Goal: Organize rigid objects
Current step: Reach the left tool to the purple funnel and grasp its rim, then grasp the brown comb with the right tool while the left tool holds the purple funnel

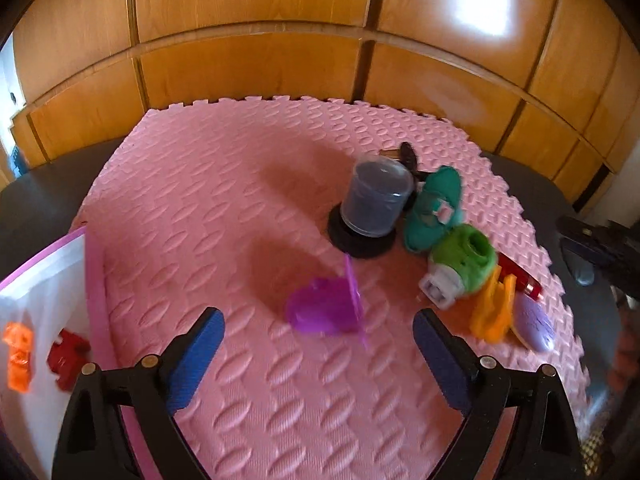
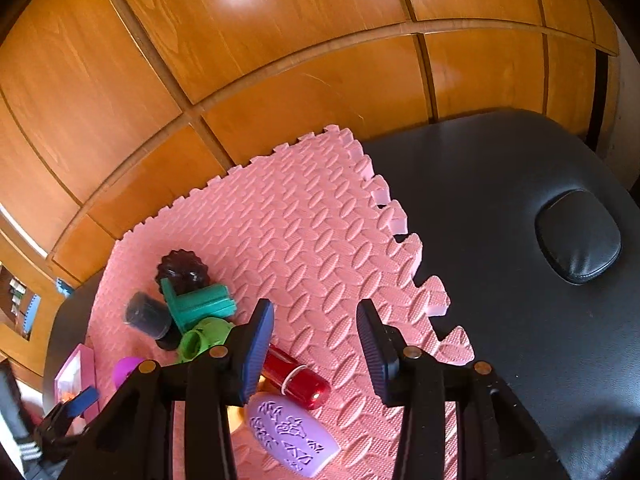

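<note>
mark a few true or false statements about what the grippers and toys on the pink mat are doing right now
1. The left gripper is open and holds nothing. True.
2. The magenta plastic scoop-shaped piece lies inside the white bin. False: it lies on the pink foam mat.
3. The white pink-rimmed bin holds an orange block and a red block. True.
4. The right gripper clamps the red glossy cylinder. False: it is open.

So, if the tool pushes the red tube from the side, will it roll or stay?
The red tube is a glossy cylinder lying on its side, so it probably rolls easily and may slip in a grip. It looks rigid. The bumpy pink mat might slow it, and the lilac oval piece beside it may block one direction.
</note>
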